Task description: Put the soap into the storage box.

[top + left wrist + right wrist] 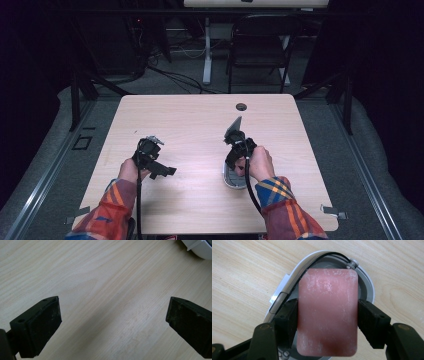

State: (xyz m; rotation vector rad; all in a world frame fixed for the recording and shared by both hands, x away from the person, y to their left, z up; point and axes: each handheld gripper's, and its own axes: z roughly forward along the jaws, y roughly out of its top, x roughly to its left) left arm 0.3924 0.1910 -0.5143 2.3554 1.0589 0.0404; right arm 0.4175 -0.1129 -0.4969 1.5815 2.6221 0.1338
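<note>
Soap bar (327,312), pink, rounded, dusty-white, clamped in right tongs (328,320).

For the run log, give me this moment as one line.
right tool: shut on pink soap bar | over white soap case | left tool: open

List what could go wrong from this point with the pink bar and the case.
1. The right hand-held gripper pinches the pink soap bar only by its smooth sides; it may slip or tilt.
2. The white case lies unheld beneath; the left hand-held gripper hangs open over bare table, so a nudge might shift it.
</note>
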